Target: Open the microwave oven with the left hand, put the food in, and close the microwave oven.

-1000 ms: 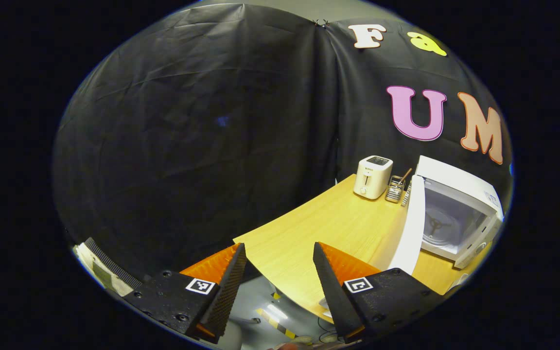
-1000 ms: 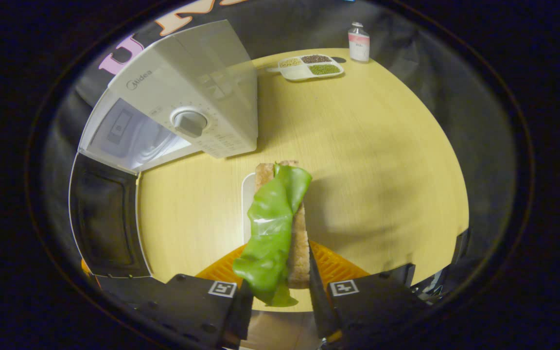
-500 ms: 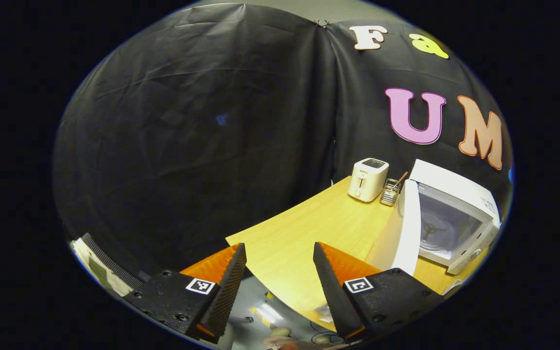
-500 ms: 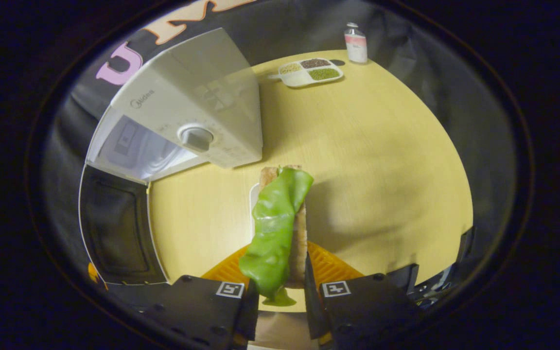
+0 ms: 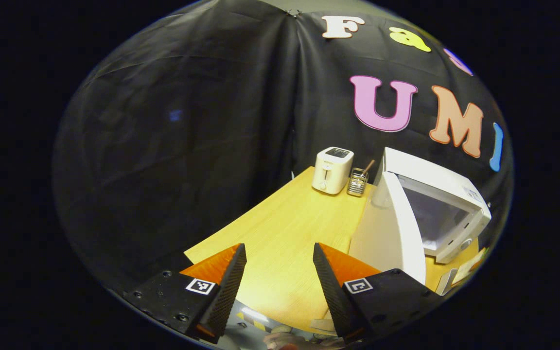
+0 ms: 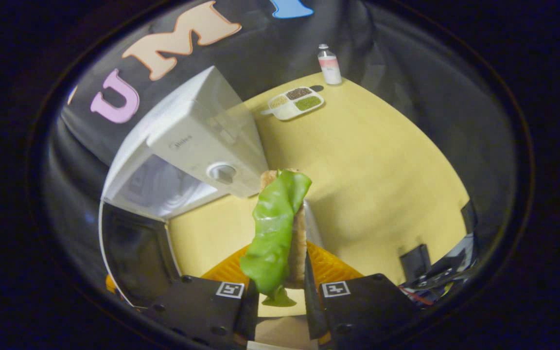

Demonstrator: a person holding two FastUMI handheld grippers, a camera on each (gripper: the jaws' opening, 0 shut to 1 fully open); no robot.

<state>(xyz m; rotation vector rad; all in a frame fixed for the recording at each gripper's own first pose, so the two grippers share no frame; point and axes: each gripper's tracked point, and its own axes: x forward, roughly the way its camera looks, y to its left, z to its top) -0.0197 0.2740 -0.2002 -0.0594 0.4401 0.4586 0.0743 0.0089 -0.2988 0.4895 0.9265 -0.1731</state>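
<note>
The white microwave (image 5: pixel 447 204) stands on the yellow table with its door (image 5: pixel 391 231) swung wide open; in the right gripper view the microwave (image 6: pixel 197 141) shows its lit cavity (image 6: pixel 158 187) and the dark inside of the door (image 6: pixel 136 253). My right gripper (image 6: pixel 280 291) is shut on the food (image 6: pixel 280 228), a slice of bread with a green lettuce leaf, held upright above the table in front of the microwave's dial. My left gripper (image 5: pixel 280 287) is open and holds nothing, back from the table's near edge, left of the door.
A white toaster (image 5: pixel 332 170) and a small wire holder (image 5: pixel 357 181) stand at the back left of the table (image 5: pixel 289 233). A divided tray of grains (image 6: pixel 292 102) and a small bottle (image 6: pixel 329 64) sit at the far end. A white plate edge (image 6: pixel 310 221) peeks behind the food.
The right gripper has lifted the food higher and back, so the table and microwave look smaller. The left gripper has turned right, bringing the open door closer to its right finger.
</note>
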